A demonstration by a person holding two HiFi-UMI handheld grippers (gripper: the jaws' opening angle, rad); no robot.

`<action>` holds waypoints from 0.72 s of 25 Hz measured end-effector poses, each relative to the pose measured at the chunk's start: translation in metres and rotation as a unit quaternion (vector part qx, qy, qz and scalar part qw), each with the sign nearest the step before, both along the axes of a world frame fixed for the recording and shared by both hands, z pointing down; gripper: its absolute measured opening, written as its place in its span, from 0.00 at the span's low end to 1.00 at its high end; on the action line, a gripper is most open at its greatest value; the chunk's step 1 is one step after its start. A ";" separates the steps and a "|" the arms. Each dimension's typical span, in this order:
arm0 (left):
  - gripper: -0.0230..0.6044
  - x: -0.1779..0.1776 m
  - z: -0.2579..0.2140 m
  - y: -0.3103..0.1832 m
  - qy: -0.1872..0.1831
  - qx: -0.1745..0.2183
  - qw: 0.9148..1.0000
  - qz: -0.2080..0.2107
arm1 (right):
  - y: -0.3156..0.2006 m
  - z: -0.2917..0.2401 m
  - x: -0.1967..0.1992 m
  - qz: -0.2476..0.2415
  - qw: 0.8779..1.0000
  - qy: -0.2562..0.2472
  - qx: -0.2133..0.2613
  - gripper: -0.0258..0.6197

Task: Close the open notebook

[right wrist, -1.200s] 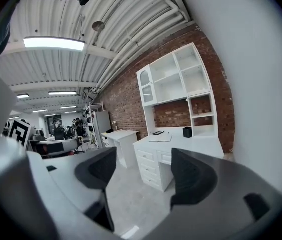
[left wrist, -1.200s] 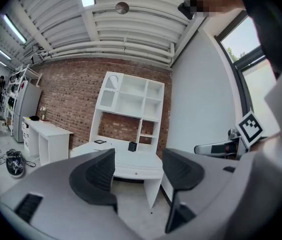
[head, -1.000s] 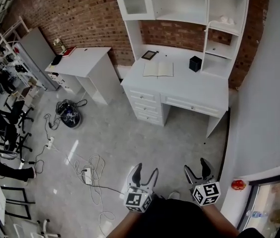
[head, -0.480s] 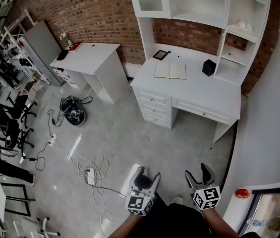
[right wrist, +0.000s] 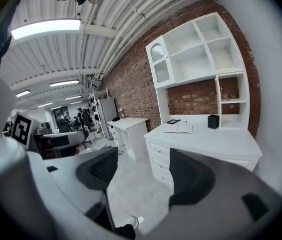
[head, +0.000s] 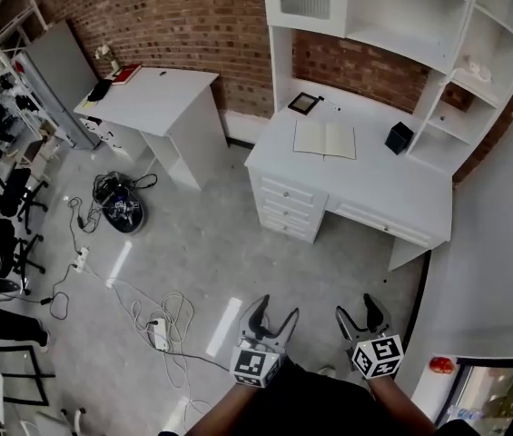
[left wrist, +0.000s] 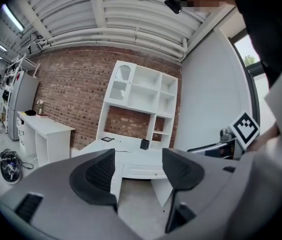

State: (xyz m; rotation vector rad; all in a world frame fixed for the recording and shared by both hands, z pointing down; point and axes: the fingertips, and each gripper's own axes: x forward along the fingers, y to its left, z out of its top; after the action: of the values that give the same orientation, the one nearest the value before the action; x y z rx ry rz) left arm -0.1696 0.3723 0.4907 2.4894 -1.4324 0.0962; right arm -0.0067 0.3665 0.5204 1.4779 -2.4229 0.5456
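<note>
This looks like the approach step. The open notebook (head: 325, 140) lies flat near the back edge of the white surface (head: 379, 189), toward its left end, well apart from both tools. The left hand-held gripper (head: 274, 314) and right hand-held gripper (head: 358, 312) hang over the floor (head: 229, 252), jaws wide apart, holding nothing. The next move likely calls for closing the distance, then slipping a jaw under one cover to fold it over.

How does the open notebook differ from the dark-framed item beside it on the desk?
The notebook is pale and spread open, two pages showing; the frame is dark-edged, one piece. The notebook is clearly larger than the frame. The frame sits nearer the brick wall than the notebook. Both seem to lie flat on the white desk, not touching.
</note>
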 end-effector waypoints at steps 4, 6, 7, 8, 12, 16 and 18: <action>0.47 -0.034 -0.010 -0.052 0.008 0.002 1.000 0.022 | -0.053 -0.014 -0.040 0.008 1.000 0.004 0.005 0.52; 0.47 -0.051 -0.012 -0.076 0.012 -0.002 1.000 0.028 | -0.075 -0.018 -0.056 0.012 1.000 0.010 0.006 0.52; 0.47 -0.060 -0.013 -0.089 0.013 -0.003 0.999 0.030 | -0.086 -0.019 -0.064 0.014 1.000 0.013 0.005 0.52; 0.47 -0.070 -0.014 -0.102 0.013 -0.003 0.999 0.032 | -0.096 -0.019 -0.072 0.017 1.000 0.016 0.003 0.52; 0.47 -0.106 -0.016 -0.148 0.017 -0.007 0.999 0.041 | -0.134 -0.019 -0.104 0.028 0.999 0.023 -0.004 0.51; 0.47 -0.132 -0.021 -0.181 0.027 -0.004 0.998 0.057 | -0.161 -0.013 -0.135 0.042 0.999 0.014 -0.017 0.51; 0.47 -0.143 -0.027 -0.196 0.031 0.006 0.997 0.065 | -0.173 -0.013 -0.153 0.047 0.999 0.009 -0.018 0.50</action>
State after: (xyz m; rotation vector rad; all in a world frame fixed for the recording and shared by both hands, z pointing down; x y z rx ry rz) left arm -0.3121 0.1759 0.4639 2.5712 -1.2492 0.0355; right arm -0.1598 0.1935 0.5073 1.5816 -2.3267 0.5906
